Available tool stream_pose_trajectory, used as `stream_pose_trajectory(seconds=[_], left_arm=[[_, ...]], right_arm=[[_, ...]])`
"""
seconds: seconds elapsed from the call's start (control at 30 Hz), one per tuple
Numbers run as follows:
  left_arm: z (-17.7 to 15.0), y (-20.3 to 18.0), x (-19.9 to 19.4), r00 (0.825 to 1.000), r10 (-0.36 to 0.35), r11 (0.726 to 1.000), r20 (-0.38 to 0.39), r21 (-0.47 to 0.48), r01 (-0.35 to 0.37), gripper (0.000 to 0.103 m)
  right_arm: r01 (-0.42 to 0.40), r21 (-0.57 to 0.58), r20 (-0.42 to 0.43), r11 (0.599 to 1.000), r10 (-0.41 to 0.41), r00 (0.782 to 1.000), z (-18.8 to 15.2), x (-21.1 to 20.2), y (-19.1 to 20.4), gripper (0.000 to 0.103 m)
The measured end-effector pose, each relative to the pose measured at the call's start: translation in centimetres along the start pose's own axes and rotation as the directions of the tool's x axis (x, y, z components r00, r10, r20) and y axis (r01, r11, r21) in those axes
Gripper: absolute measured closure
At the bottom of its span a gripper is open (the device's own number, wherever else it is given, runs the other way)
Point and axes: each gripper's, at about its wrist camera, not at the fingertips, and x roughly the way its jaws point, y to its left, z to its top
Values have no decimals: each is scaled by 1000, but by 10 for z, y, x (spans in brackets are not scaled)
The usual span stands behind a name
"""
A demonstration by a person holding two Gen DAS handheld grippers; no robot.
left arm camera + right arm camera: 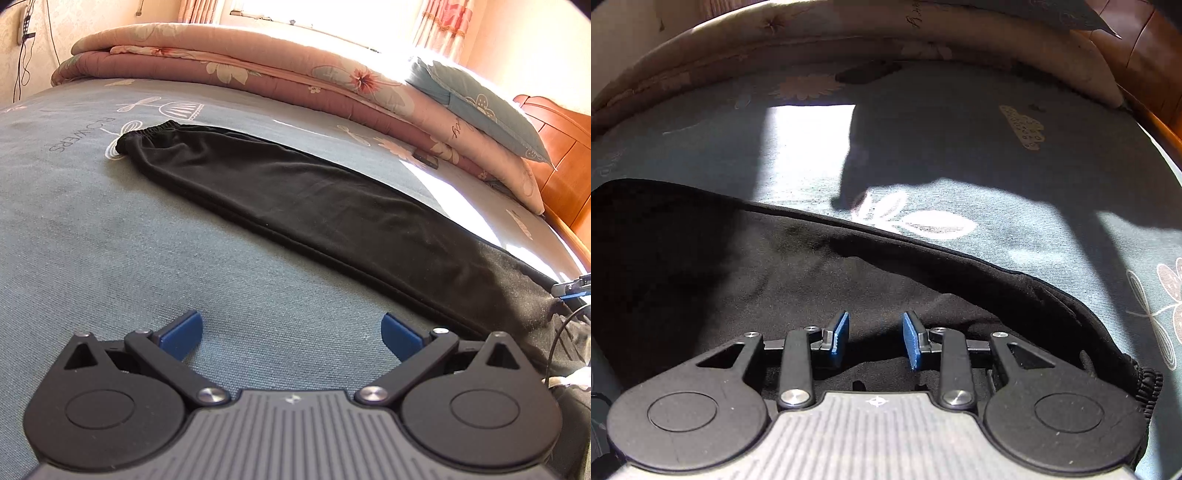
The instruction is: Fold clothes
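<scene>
A pair of black trousers (314,206) lies folded lengthwise in a long strip across the grey-blue bedsheet (92,240). Its elastic cuff (147,134) points to the far left. My left gripper (291,334) hovers over bare sheet on the near side of the strip, jaws wide open and empty. In the right wrist view, the wide end of the trousers (738,277) fills the lower left, with a gathered elastic band (1148,384) at the right edge. My right gripper (875,338) is just above this cloth. Its blue pads (839,338) stand partly apart with nothing pinched between them.
A folded pink floral quilt (258,74) runs along the far side of the bed, with a blue pillow (480,107) on it. A wooden headboard (554,155) stands at the right. Cables (22,55) hang on the left wall. Sunlit patches (809,136) mark the sheet.
</scene>
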Motion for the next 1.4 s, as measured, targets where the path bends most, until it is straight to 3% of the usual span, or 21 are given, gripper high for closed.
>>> stream_pose_trajectory(seconds=[0.17, 0.27, 0.37, 0.47, 0.63, 0.73, 0.8, 0.93, 1.17, 1.3, 1.4], left_arm=[[1, 1, -1, 1000, -9, 1000, -12, -15, 8, 1], [3, 2, -3, 1000, -17, 999, -18, -28, 16, 1], [6, 6, -6, 999, -33, 998, -22, -55, 32, 1], [10, 13, -10, 999, -33, 996, -16, -84, 31, 1], [17, 22, -15, 1000, 9, 995, 6, -101, -8, 1], [18, 26, -15, 1000, 10, 993, 0, -118, -10, 1], [19, 27, -15, 1000, 10, 992, -3, -124, -10, 1], [19, 20, -20, 1000, 12, 996, 13, -92, -10, 1], [18, 10, -29, 999, -6, 998, 33, -58, 8, 1], [19, 7, -36, 999, -23, 998, 42, -58, 26, 1], [18, 4, -40, 998, -38, 998, 40, -49, 40, 1]], right_arm=[[-9, -90, -118, 996, -2, 993, -1, 34, 47, 62], [17, -62, -69, 998, -21, 997, 9, 44, 62, 56], [-46, -24, -6, 999, 46, 999, 26, 34, 91, 56], [-120, -103, -28, 987, 118, 993, 33, 33, 137, 56], [-154, -216, -95, 964, 136, 986, 32, 65, 203, 54], [-123, -184, -51, 975, 116, 992, 42, 80, 224, 37], [-150, -127, -47, 980, 145, 988, 53, 79, 226, 37], [-201, -101, 9, 974, 203, 979, 65, 30, 223, 37], [-204, -179, 87, 962, 222, 971, 49, -117, 210, 37], [-181, -206, 110, 962, 206, 972, 13, -189, 211, 36], [-157, -233, 73, 960, 178, 981, -33, -212, 218, 36]])
